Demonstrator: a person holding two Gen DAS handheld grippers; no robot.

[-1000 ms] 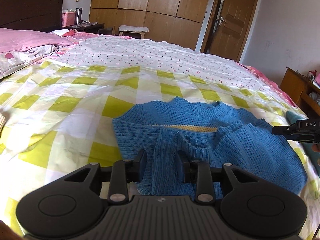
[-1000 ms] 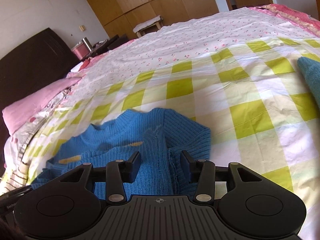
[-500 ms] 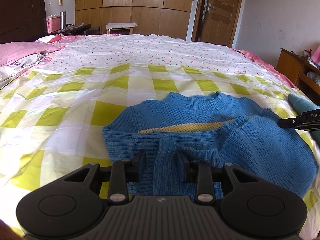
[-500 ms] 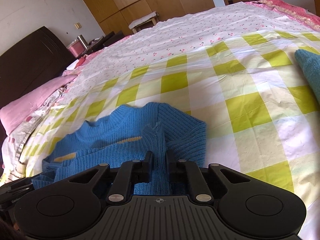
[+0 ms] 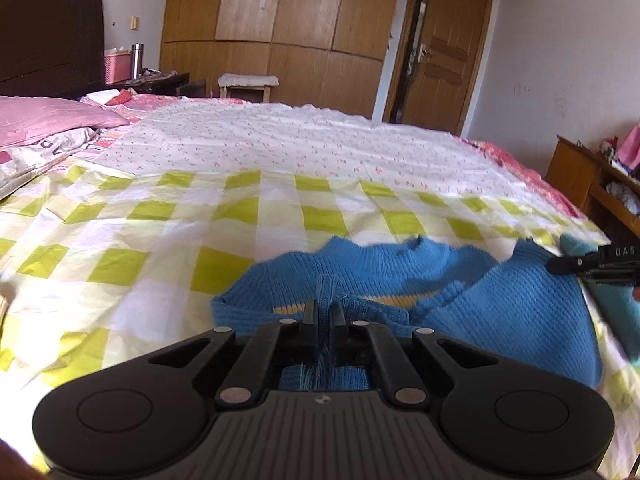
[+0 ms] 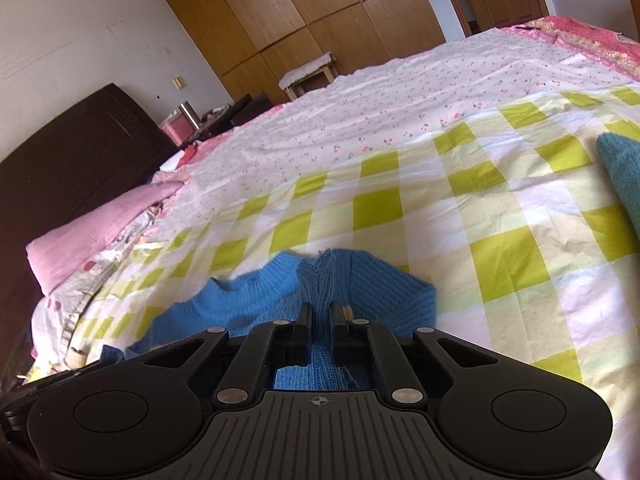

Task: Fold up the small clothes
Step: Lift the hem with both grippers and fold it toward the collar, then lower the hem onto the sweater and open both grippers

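Note:
A small blue knit sweater (image 5: 500,304) with a yellow stripe lies on the yellow-checked bed sheet (image 5: 168,264); its sleeves are folded in over the body. My left gripper (image 5: 323,312) is shut on the sweater's near hem on the left side. My right gripper (image 6: 320,314) is shut on the sweater (image 6: 256,304) at its near hem on the right side. Both pinched edges are raised and bunched between the fingers. The right gripper's tip shows at the right edge of the left wrist view (image 5: 560,266).
A teal folded cloth (image 6: 624,168) lies on the sheet to the right. Pink pillows (image 5: 48,124) and a dark headboard are at the left. A wooden cabinet (image 5: 592,176) stands beside the bed on the right. Wardrobes and a door are at the far wall.
Both grippers closed on the sweater's near hem, the right one first, then the left. The hem has been lifted and carried towards the collar.

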